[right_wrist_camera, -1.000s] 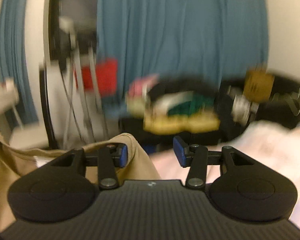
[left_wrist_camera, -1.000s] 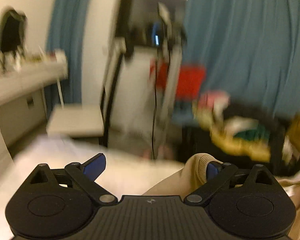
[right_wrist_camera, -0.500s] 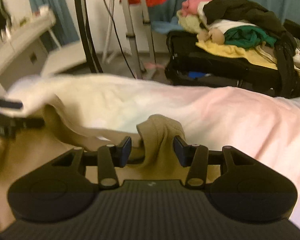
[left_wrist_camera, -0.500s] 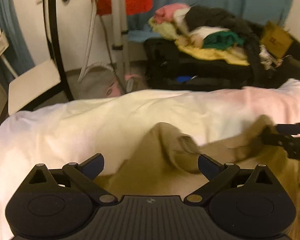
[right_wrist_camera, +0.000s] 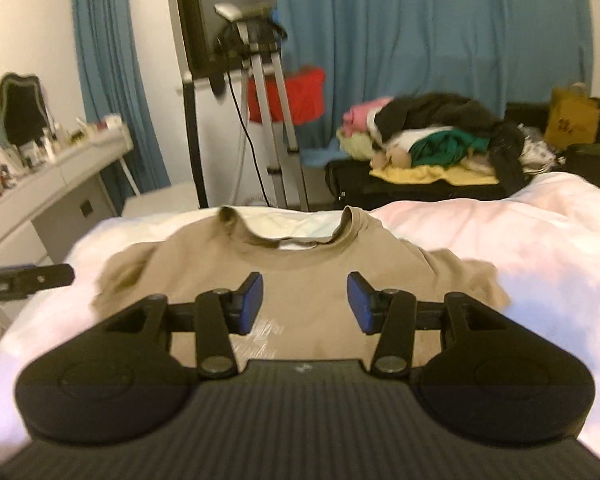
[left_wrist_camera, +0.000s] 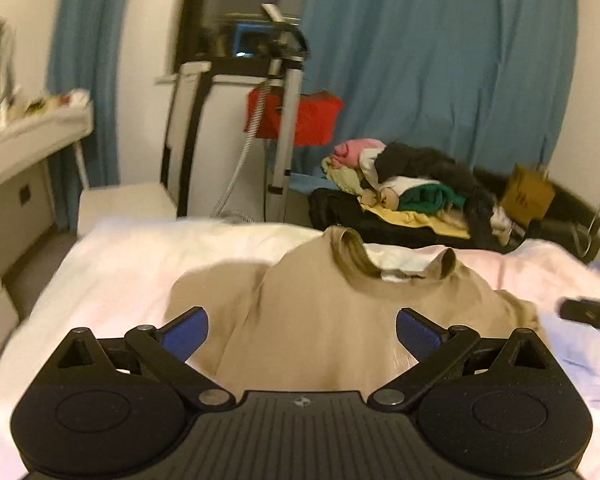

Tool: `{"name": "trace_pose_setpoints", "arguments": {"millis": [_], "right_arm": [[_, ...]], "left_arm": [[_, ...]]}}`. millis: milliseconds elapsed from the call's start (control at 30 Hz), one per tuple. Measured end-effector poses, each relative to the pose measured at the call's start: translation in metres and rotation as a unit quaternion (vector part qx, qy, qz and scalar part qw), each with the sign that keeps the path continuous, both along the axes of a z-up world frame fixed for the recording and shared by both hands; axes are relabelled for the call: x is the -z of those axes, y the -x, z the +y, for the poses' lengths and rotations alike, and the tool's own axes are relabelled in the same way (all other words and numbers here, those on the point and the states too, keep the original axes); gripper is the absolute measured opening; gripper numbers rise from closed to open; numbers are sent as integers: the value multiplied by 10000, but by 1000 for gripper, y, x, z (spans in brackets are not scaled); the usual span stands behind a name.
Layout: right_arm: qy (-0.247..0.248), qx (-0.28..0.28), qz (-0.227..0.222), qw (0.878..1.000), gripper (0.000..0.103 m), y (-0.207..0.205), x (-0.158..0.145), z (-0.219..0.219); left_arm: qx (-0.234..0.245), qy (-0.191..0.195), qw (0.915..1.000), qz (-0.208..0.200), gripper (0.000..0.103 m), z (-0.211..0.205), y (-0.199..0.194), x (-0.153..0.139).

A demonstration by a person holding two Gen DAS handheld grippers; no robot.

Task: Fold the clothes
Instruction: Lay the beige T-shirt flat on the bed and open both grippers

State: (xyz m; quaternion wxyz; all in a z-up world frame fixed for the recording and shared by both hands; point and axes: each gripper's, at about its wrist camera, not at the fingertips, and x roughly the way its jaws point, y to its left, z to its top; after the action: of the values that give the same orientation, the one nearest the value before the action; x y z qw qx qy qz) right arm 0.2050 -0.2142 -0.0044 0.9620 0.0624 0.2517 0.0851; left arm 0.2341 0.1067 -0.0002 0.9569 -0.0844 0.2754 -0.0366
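The tan T-shirt (right_wrist_camera: 300,272), bunched and gripped half a second ago, is now seen released and spread collar-up across the white bed (right_wrist_camera: 520,232) at frame centre, with left gripper (left_wrist_camera: 300,330) and right gripper (right_wrist_camera: 305,302) both held wide and empty, so folding can be begun.

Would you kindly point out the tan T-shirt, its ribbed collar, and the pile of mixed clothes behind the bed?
Tan cotton T-shirt (right_wrist_camera: 308,280): right wrist view, chest panel.
Ribbed tan collar (right_wrist_camera: 296,258): right wrist view, front neckline band.
Pile of mixed clothes (left_wrist_camera: 424,196): left wrist view, green garment.
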Motion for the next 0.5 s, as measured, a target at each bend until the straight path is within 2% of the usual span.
{"name": "trace_pose_setpoints", "arguments": {"millis": [100,233,400,500], "right_arm": [[-227,87,-136,9996,49,71,-5,-1],[-612,192,-66,9979,49,125,7,-12],[-634,354,-158,9972,49,133,43,-31],[-901,580,-85,9942,49,121,71,-44]], "left_arm": [[-393,559,9975,199,100,36,33,6],[-963,1293,9861,397,98,80,35,17],[-1335,1848,9725,467,97,114,0,26],[-1447,2114,9648,589,93,118,-38,40]]}}
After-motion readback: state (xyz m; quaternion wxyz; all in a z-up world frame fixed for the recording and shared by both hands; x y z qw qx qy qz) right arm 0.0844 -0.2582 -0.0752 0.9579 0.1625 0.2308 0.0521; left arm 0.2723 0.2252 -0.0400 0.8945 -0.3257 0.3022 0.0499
